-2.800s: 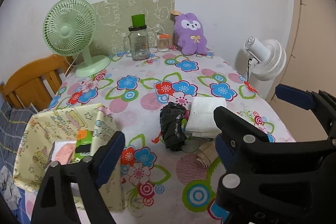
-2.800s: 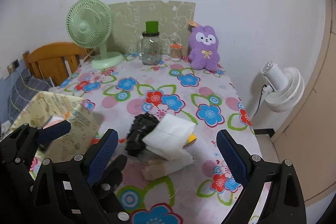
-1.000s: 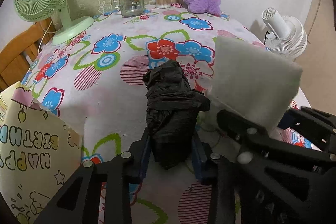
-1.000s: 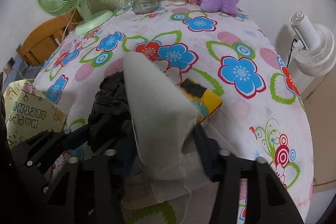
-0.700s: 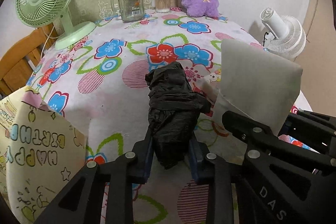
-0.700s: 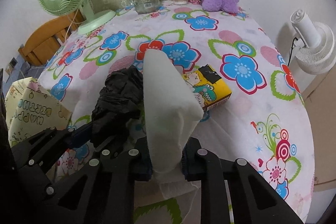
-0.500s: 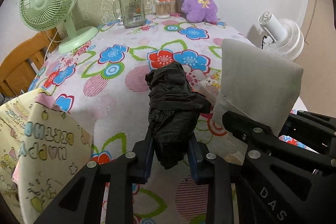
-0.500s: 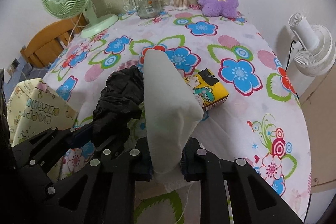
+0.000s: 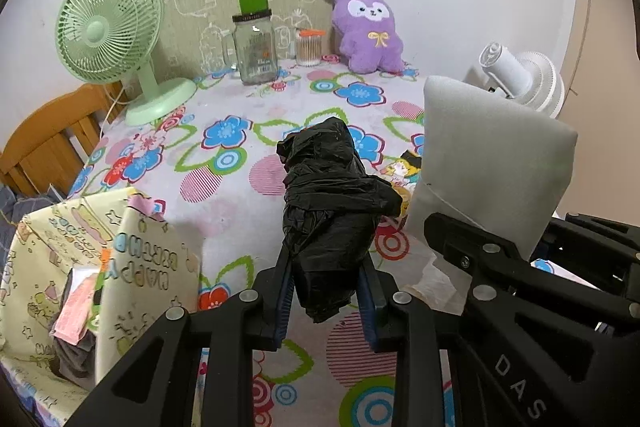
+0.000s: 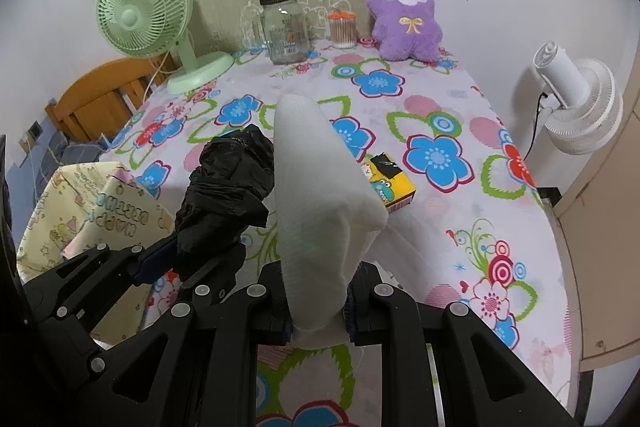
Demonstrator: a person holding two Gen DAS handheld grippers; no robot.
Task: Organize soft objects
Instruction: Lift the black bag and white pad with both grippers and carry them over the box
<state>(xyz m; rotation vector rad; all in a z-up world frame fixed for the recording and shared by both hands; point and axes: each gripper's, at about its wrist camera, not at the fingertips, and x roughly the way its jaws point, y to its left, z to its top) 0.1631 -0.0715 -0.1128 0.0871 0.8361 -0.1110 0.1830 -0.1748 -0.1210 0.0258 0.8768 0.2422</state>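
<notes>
Left gripper: jaws pinching a black bag, a crumpled plastic bundle that stands up out of the grip, clear of the counter.
Right gripper: jaws pinching a white foam pad by its lower end; the pad rises upright and tilts a little away from the camera, also clear of the counter.
Side by side: the bag and the pad hang close together, the bag on the left; whether they touch cannot be told.
Gift bag: pale yellow, printed "Happy Birthday", open at the counter's left edge, with pink and dark soft items showing inside.
Box: small and yellow with cartoon figures, lying flat on the flowered cloth just behind the pad.
Back row: a green fan at the left, then a glass jar with a green block on its lid, a small tub of cotton swabs, and a purple plush against the wall.
Off the counter: a white fan stands at the right, and a wooden chair at the left.
</notes>
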